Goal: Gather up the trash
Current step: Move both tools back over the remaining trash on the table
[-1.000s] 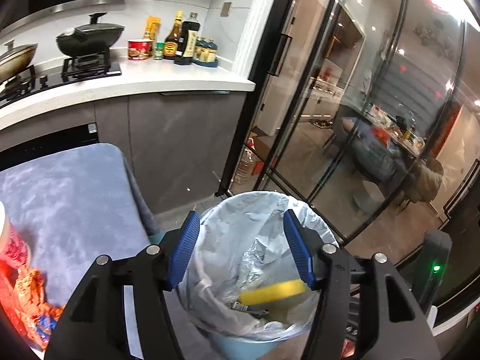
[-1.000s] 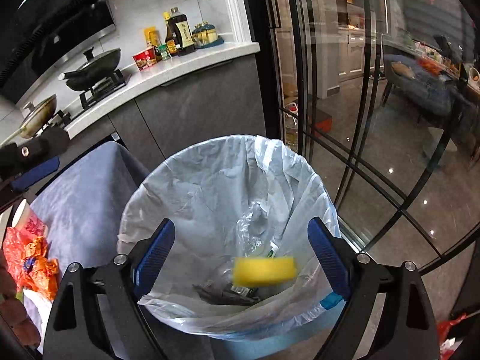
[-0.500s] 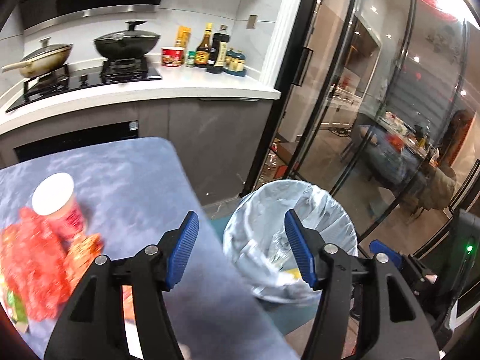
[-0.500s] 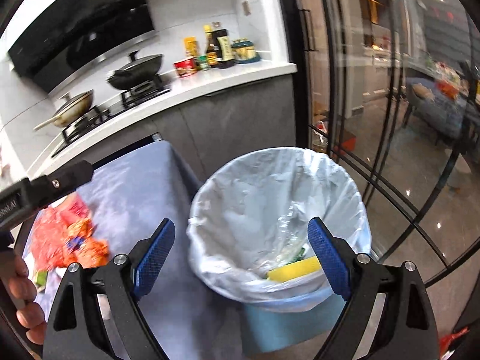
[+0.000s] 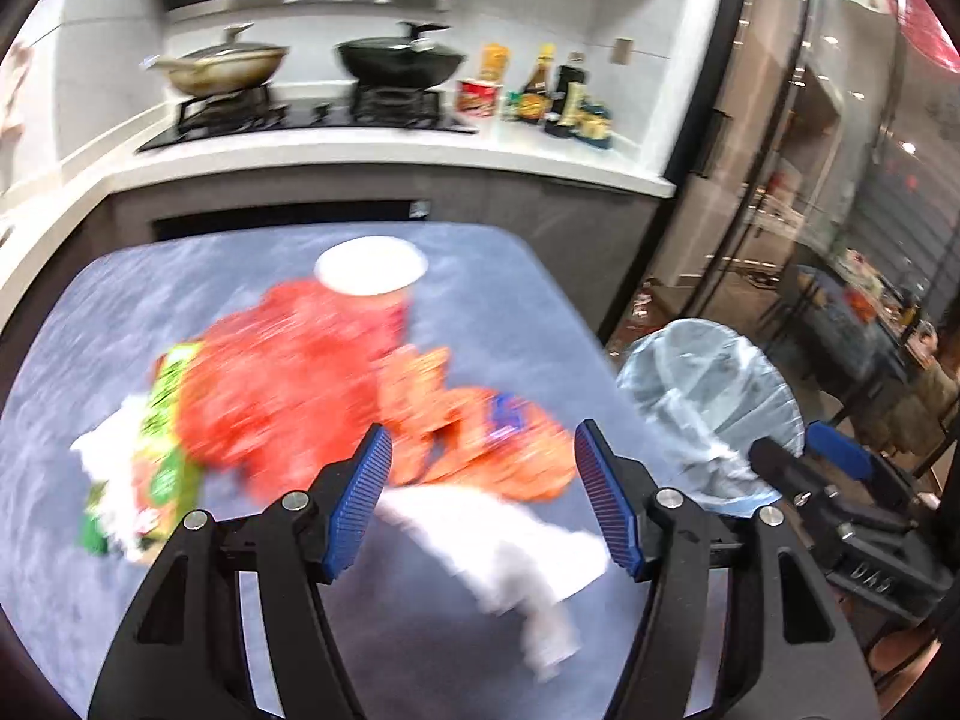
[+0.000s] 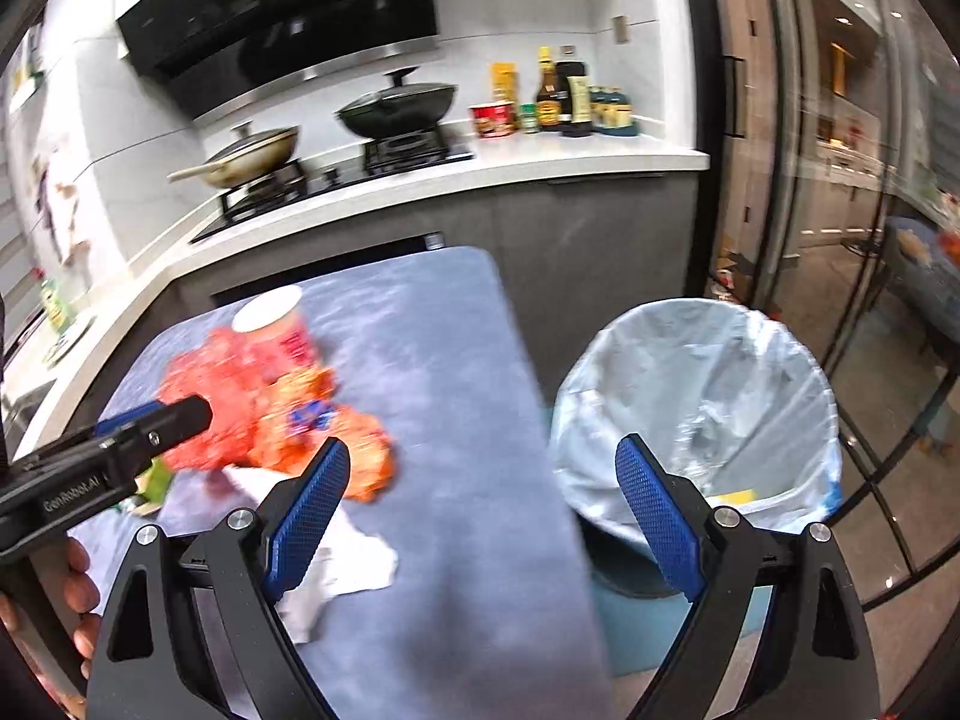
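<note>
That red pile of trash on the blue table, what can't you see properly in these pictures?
- Red crinkly wrappers: left wrist view, motion blur; print unreadable.
- Green carton: left wrist view, blurred; in the right wrist view the left tool covers it.
- White crumpled tissue: right wrist view, partly behind the right tool's finger.
- Yellow object in the lined bin: only an edge shows.

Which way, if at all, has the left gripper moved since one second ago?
Yes. The left gripper has swung left, away from the lined trash bin, and now points over the orange snack wrapper on the table.
</note>
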`<state>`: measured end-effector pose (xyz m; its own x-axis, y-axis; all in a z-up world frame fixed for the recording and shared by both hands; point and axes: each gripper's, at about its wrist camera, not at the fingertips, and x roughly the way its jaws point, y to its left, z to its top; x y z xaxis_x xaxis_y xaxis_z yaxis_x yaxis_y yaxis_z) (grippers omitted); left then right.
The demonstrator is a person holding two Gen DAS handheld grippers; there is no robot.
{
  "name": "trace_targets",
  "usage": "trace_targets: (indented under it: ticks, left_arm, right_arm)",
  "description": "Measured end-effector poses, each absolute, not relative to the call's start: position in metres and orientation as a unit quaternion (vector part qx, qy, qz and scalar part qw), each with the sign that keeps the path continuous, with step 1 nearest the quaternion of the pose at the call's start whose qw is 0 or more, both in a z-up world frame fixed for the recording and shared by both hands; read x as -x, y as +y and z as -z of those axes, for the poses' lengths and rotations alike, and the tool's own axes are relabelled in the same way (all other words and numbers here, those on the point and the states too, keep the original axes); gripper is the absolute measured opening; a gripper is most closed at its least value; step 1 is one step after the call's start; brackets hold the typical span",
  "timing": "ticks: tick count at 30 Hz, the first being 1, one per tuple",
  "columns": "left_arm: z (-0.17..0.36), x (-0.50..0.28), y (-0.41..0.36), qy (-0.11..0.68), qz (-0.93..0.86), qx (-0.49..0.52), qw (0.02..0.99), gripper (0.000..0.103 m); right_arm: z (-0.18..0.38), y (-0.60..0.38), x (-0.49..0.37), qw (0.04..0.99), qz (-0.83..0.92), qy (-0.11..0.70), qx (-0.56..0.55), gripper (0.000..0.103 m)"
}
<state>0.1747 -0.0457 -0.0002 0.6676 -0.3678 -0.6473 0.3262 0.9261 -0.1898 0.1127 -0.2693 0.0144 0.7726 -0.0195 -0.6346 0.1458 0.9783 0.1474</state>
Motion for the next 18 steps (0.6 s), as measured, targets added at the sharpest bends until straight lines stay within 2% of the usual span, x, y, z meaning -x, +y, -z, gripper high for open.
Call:
trace_targets:
  ticks: [13, 15, 18]
  left_arm:
    - [0.034, -0.143, 0.071, 0.369, 0.088, 0.043, 0.924, 0.067]
    - [0.038, -0.139, 0.083, 0.370, 0.079, 0.048, 0.925, 0.074]
    - [0.043, -0.140, 0.101, 0.367, 0.060, 0.056, 0.927, 0.077]
  right_arm:
    - [0.019, -0.181, -0.122, 0.923, -0.021, 0.379, -0.064, 0.085]
    - [0.028, -0.173, -0.127, 0.919, -0.025, 0.388, -0.059, 0.083]
    - [0.042, -0.163, -0.136, 0.914, -0.028, 0.401, -0.052, 0.080]
